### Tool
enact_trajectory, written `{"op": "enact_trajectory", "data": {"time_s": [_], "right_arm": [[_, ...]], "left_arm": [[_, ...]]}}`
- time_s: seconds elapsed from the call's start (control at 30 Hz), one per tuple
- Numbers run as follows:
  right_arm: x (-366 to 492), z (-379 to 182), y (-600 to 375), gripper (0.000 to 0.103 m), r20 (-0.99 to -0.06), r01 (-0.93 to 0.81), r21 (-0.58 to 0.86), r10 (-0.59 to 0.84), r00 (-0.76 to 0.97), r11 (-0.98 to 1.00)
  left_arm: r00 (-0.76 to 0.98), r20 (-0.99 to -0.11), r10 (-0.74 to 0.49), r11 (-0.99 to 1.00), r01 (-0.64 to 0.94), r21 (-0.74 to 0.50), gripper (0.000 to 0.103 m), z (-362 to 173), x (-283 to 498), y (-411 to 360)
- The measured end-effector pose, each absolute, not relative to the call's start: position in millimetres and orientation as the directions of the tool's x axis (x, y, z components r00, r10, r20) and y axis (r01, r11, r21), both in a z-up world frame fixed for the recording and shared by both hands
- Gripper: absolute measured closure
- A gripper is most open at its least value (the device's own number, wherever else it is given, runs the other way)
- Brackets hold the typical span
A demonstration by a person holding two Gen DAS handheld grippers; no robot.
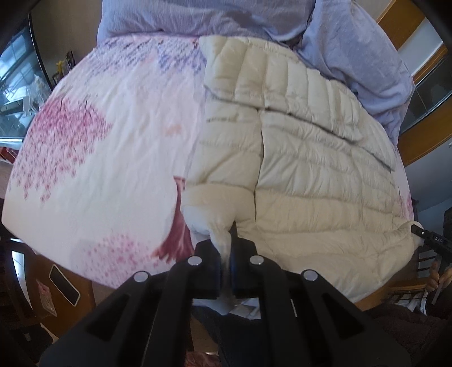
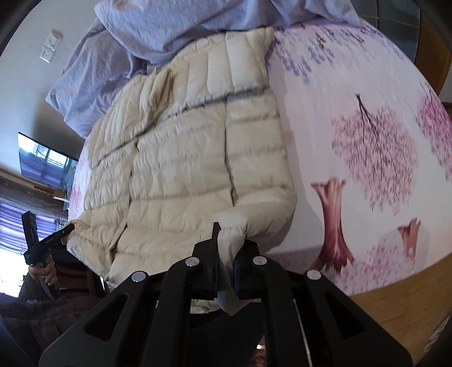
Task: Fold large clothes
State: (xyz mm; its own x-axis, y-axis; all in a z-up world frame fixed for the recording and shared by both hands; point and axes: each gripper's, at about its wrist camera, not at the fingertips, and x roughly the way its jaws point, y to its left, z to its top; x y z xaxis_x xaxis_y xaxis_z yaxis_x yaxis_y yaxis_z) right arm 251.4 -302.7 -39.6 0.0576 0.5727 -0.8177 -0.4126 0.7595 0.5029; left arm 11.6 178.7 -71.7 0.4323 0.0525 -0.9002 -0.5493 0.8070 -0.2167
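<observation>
A cream quilted down jacket (image 1: pixel 305 158) lies flat on a bed with a pink blossom-print sheet (image 1: pixel 107 158). My left gripper (image 1: pixel 226 248) is shut on the near hem corner of the jacket, with a bunch of cream fabric pinched between its pads. In the right wrist view the same jacket (image 2: pixel 180 158) fills the middle, and my right gripper (image 2: pixel 227 245) is shut on its other near hem corner. Each view also shows the opposite gripper at the jacket's far hem corner: the right gripper (image 1: pixel 421 233) and the left gripper (image 2: pixel 65 230), held by a hand (image 2: pixel 45 271).
A crumpled lilac blanket (image 1: pixel 353 50) (image 2: pixel 169 25) is piled at the far end of the bed, touching the jacket's top. A phone (image 1: pixel 63 285) lies on a wooden stand by the bed's left corner. Wood floor (image 2: pixel 395 305) runs along the right side. A dark screen (image 2: pixel 42 161) hangs on the wall.
</observation>
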Motion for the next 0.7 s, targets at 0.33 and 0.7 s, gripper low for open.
{"op": "enact_trajectory", "data": {"time_s": [0.33, 0.7], "right_arm": [[279.2, -25.5, -292.0, 0.096, -0.807, -0.418, 0.486, 0.577, 0.122, 0.768], [314.5, -17.0, -268.1, 0.096, -0.817, -0.429, 0.437, 0.548, 0.178, 0.791]], "left_arm": [[0.457, -0.882, 0.112, 0.813, -0.553, -0.183, 0.099, -52.8, 31.8, 190.3], [0.477, -0.861, 0.18, 0.828, -0.546, -0.129, 0.099, -34.4, 71.1, 204.7]]}}
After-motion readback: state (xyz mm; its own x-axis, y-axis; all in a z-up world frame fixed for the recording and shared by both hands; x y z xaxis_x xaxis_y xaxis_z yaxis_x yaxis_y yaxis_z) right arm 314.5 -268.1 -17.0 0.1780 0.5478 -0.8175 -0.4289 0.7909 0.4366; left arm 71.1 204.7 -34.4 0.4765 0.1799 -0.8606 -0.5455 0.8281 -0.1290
